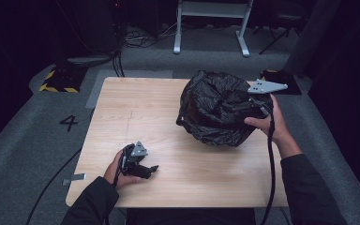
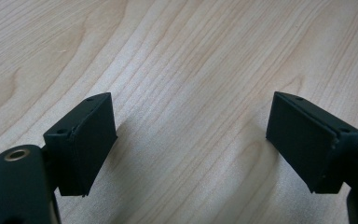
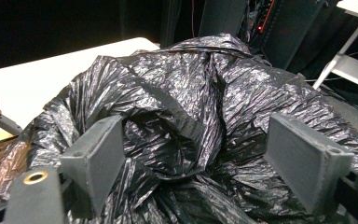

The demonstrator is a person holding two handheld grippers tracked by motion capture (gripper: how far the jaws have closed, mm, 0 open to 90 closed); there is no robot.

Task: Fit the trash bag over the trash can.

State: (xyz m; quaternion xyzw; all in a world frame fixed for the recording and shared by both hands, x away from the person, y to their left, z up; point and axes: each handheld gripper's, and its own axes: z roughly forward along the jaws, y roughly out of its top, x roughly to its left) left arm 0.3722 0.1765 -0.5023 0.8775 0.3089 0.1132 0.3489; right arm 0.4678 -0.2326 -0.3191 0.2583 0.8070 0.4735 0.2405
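The right gripper [image 1: 241, 105] is reaching into the top of the black bag [image 1: 213, 110] from the bag's right side, its 2 jaws standing wide apart in the right gripper view. Crumpled film is bulging up between the pads [image 3: 100, 156] there, yet neither pad is pressing on it (the plastic is touching only the lower inner edges, as far as can be told). The right hand [image 1: 269, 124] is gripping the tool's body, and a grey 3-cornered plate [image 1: 266, 87] is sitting on top.

The bag is sitting on the far right part of the table [image 1: 136, 112]. It is a rounded, puffy heap of thin, glossy plastic, creased all over, with folds gathering toward a dark hollow [image 3: 168, 140] at its top.

The left gripper [image 1: 151, 169] is lying low on the table's near left, well apart from the bag. Its jaws are also spread wide, with bare pale wood grain [image 2: 191, 84] showing between the flat, matte black pads [image 2: 93, 140].
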